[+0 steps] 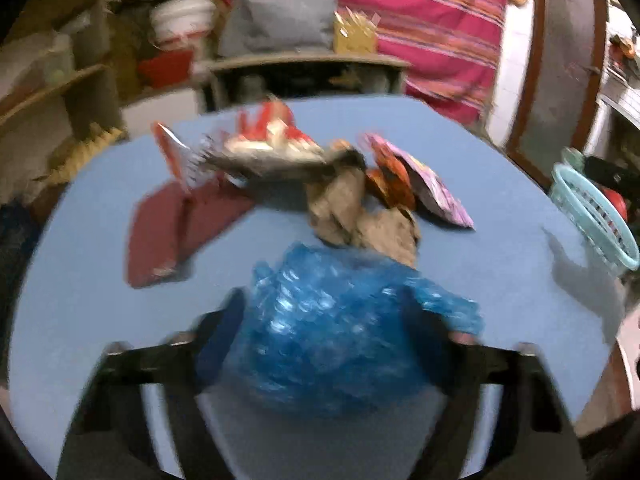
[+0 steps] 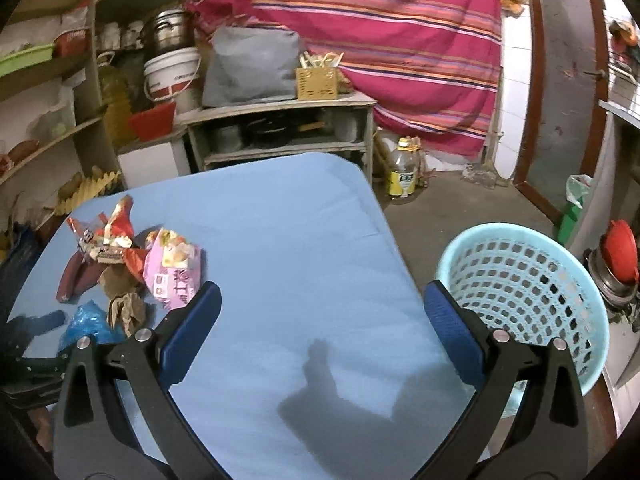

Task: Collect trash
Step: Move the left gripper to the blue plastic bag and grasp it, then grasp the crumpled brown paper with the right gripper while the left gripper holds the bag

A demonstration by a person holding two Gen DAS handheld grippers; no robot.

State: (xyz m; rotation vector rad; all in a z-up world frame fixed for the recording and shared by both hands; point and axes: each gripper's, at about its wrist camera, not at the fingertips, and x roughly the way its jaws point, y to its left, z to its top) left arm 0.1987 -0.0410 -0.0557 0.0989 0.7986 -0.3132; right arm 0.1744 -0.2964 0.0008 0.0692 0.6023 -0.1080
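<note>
A crumpled blue plastic bag (image 1: 332,332) fills the gap between the fingers of my left gripper (image 1: 326,304), whose pads press on both its sides just above the blue table (image 1: 500,208). Behind the bag lies a pile of trash: crumpled brown paper (image 1: 348,208), a red and white wrapper (image 1: 264,140), a pink packet (image 1: 428,180) and a maroon pack (image 1: 160,232). My right gripper (image 2: 320,320) hangs open over a bare part of the table (image 2: 280,220), nothing between its fingers. In the right wrist view the pile (image 2: 120,256) and the blue bag (image 2: 90,324) are at the left.
A light blue perforated basket (image 2: 524,288) stands on the floor off the table's right edge, seen also as the basket (image 1: 592,216) in the left wrist view. Shelves (image 2: 280,128) with pots, a white bucket (image 2: 172,72) and a striped cloth (image 2: 400,40) are behind the table.
</note>
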